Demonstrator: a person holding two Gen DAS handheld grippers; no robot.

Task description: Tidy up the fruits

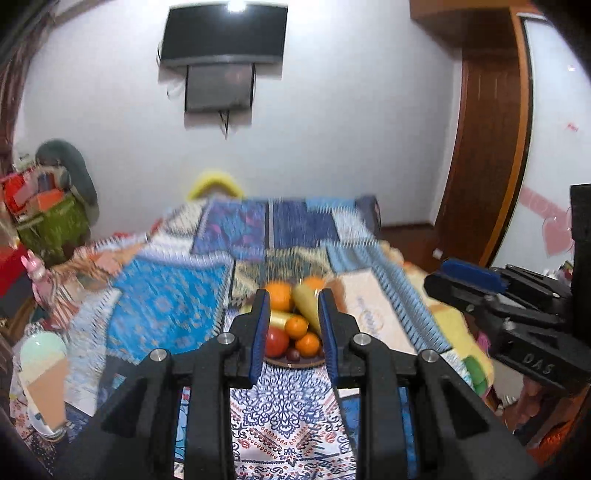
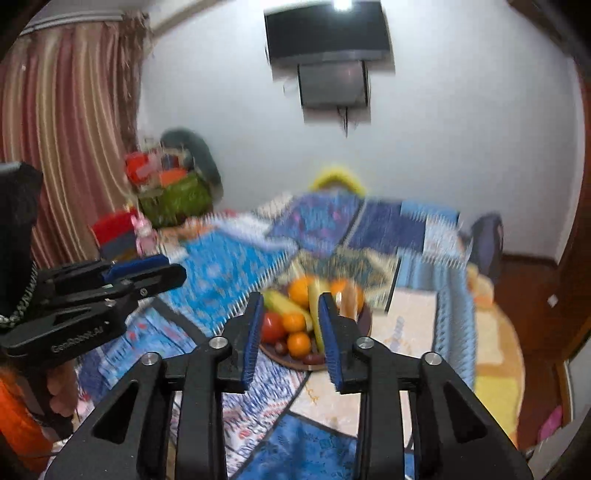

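Note:
A brown plate (image 1: 295, 363) piled with fruit sits on a patterned blue bedspread (image 1: 166, 306). It holds oranges (image 1: 296, 327), a red fruit (image 1: 276, 340), long yellow-green fruits (image 1: 306, 299) and small dark ones. My left gripper (image 1: 294, 300) hovers above and in front of the plate, open, its blue pads apart with nothing between them. From the right wrist the same plate (image 2: 310, 366) appears beyond my right gripper (image 2: 291, 300), also open and empty. Each gripper shows in the other's view: the right gripper (image 1: 448, 271) at the right edge, the left gripper (image 2: 162, 267) at the left.
A cream flat box (image 1: 369, 310) lies right of the plate. A green basket of clutter (image 1: 55, 225) stands left of the bed, a wooden wardrobe (image 1: 484, 147) on the right. A television (image 1: 225, 33) hangs on the far wall. Striped curtains (image 2: 66, 110) hang at left.

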